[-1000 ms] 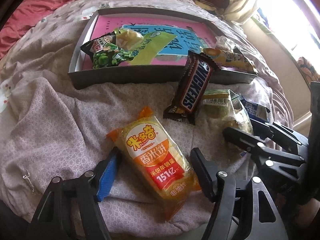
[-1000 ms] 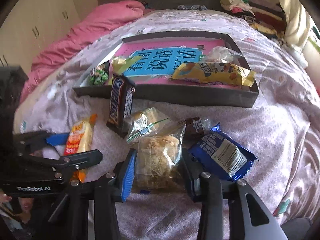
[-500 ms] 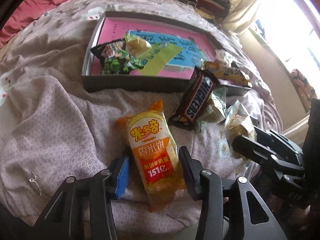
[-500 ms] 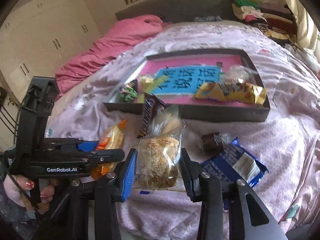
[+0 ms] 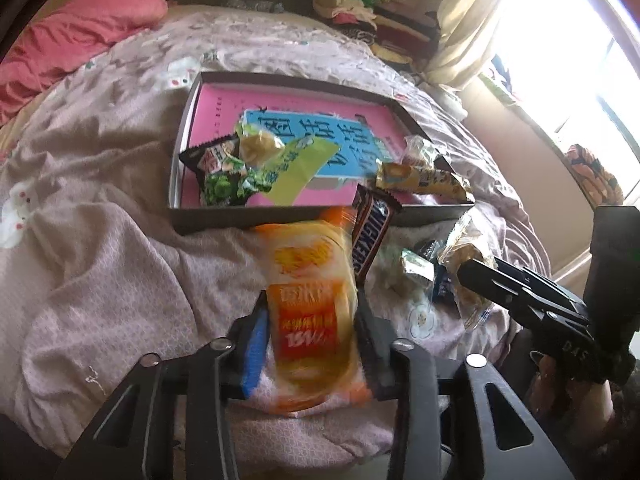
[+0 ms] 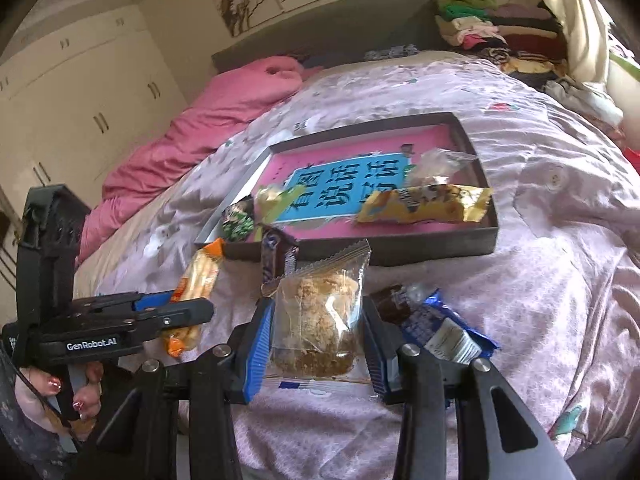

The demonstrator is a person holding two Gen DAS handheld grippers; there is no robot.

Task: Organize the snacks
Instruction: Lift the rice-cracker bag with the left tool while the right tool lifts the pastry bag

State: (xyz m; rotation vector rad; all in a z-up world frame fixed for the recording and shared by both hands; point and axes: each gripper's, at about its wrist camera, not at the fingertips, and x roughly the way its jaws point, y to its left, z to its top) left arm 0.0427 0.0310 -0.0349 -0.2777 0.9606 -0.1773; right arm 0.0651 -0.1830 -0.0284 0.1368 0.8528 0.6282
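**A:** What has just changed, starting on the left?

**B:** The left gripper (image 5: 310,340) was spread around the orange rice-cracker packet (image 5: 312,312) a second ago. Now its fingers are closing onto the packet's sides, and the packet looks lifted off the bed (image 5: 100,240). The right gripper (image 6: 316,344) grasps the clear-wrapped crumbly cake (image 6: 320,320) as before, also raised.

**A:** What does that mean for the tidying?

**B:** Both snacks seem ready to go into the dark tray (image 6: 440,246), just beyond them on the bed and already holding several packets.

**A:** Which way do they point?

**B:** The orange packet's long axis runs away from the fingers, its far end aimed at the tray. The cake stands likewise, crimped top towards the tray.
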